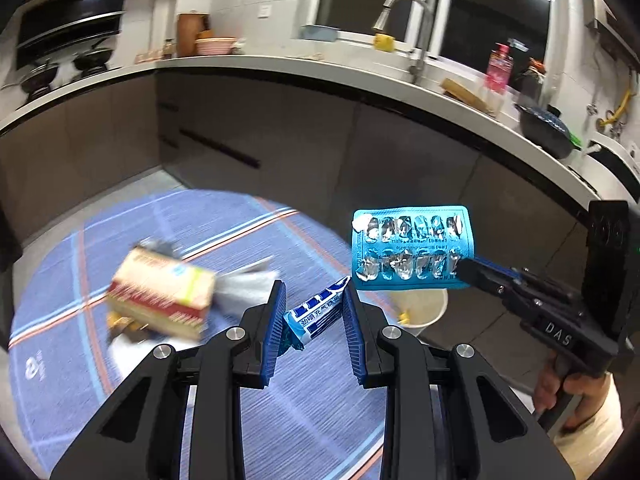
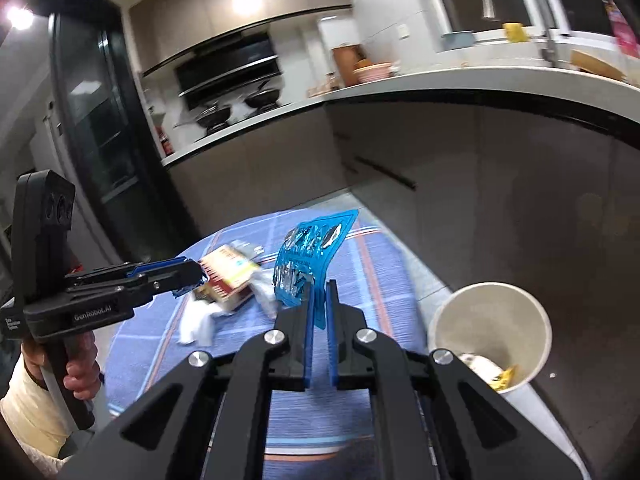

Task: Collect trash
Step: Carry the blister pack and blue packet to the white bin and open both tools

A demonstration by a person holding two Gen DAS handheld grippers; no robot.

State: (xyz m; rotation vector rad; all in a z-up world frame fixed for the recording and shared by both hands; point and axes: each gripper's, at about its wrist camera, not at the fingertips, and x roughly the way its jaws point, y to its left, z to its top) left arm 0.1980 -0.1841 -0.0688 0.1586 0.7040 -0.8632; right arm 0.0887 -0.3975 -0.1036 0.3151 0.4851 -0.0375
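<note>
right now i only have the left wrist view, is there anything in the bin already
Observer: Yes, the white bin holds a pale crumpled scrap and a yellow wrapper.
Operator: is the right gripper properly on the blister pack
Observer: The right gripper is shut on the lower edge of the blister pack; the pack stands up past its tips.
Operator: anything left on the mat by the box
Observer: A crumpled white tissue lies on the blue mat against the near side of the box.
</note>
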